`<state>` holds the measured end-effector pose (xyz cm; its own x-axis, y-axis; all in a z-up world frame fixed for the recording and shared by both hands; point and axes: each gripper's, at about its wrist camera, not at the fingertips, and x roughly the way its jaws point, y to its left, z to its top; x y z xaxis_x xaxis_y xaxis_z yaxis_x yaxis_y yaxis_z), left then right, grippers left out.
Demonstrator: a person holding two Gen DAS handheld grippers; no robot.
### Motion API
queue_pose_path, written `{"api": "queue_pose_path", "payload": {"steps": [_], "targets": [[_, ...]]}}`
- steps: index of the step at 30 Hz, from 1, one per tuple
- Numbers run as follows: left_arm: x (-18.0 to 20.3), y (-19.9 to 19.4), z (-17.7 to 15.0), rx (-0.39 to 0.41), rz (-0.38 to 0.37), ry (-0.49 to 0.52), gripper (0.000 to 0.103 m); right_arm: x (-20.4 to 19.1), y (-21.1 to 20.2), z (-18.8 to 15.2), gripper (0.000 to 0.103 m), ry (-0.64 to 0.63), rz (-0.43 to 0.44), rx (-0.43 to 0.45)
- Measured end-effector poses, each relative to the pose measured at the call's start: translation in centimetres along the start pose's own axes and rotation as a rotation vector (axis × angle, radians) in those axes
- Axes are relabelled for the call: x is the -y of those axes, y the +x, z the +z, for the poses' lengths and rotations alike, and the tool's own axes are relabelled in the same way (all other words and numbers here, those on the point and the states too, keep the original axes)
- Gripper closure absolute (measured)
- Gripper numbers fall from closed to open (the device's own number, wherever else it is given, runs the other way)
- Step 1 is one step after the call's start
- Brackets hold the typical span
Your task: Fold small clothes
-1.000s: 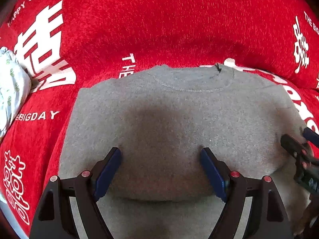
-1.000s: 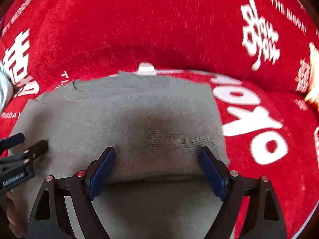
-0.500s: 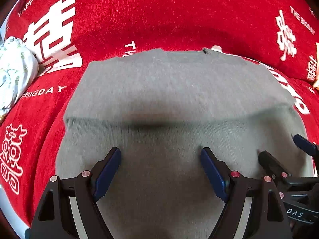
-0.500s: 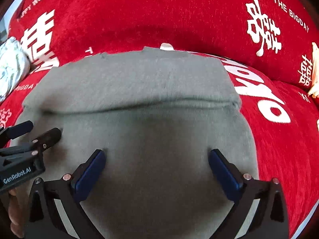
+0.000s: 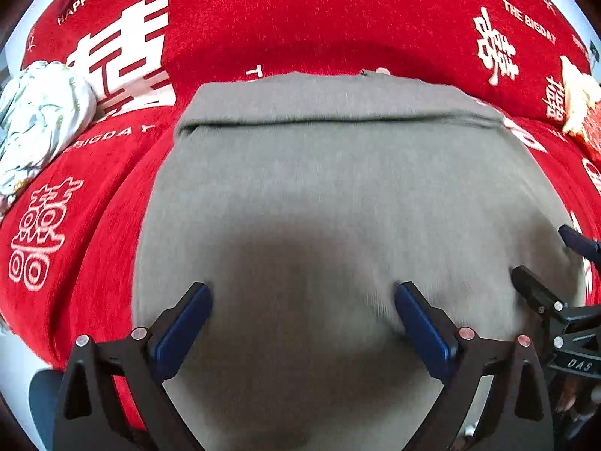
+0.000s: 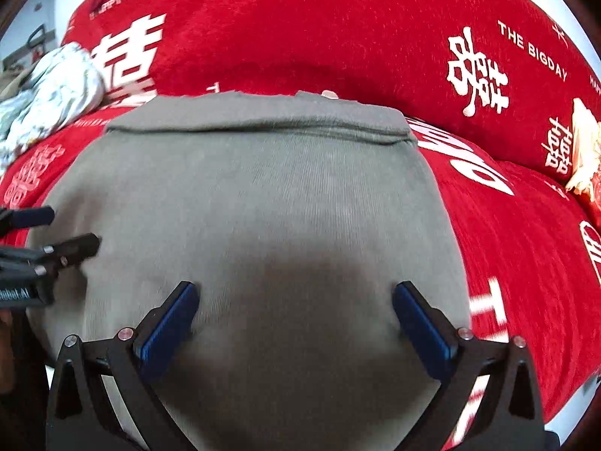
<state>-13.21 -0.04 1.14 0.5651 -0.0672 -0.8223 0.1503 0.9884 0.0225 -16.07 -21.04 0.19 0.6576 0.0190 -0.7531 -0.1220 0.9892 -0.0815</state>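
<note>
Red printed cover (image 5: pixel 300 30); on it: folded grey sweater (image 5: pixel 338 188), crumpled white floral cloth (image 5: pixel 41 112) far left.

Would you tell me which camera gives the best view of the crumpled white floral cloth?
The left wrist view: the white floral cloth sits sharp and mostly whole beside the grey sweater. The right wrist view shows it smaller, blurrier and cut by the edge.

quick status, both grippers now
left gripper: open, holding nothing, above the sweater.
right gripper: open, holding nothing, above the sweater.
</note>
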Motion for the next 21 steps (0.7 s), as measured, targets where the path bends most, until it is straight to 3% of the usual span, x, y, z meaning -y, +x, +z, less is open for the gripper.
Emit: {"api": "queue_pose_path", "payload": {"steps": [4, 7, 10, 11, 13, 14, 21], "targets": [[0.6, -1.5, -1.3, -0.016, -0.014, 0.026, 0.004, 0.0, -1.4, -1.7, 0.000, -0.012, -0.003, -0.049], [2.7, -2.8, -1.9, 0.034, -0.029, 0.111, 0.004, -0.6, -2.5, -1.6, 0.000, 0.005, 0.036, -0.040], [3.8, -1.4, -2.2, 0.013, 0.069, 0.168, 0.002, -2.3, -2.0, -1.7, 0.000, -0.053, 0.052, -0.043], [3.3, -0.9, -2.3, -0.008, 0.058, 0.152, 0.000, -3.0, -1.3, -2.1, 0.000, -0.107, 0.025, -0.076], [1.8, -0.9, -2.4, -0.037, 0.008, 0.087, 0.000, -3.3, -1.9, -2.7, 0.000, -0.148, 0.011, -0.035], [0.9, -0.8, -2.6, -0.062, -0.002, 0.058, 0.000, -3.0, -2.0, -3.0, 0.000, -0.152, 0.022, -0.064], [-4.7, -2.6, -5.1, -0.116, 0.010, -0.136, 0.000, 2.1, -5.2, -5.2, 0.000, 0.004, -0.023, -0.096]]}}
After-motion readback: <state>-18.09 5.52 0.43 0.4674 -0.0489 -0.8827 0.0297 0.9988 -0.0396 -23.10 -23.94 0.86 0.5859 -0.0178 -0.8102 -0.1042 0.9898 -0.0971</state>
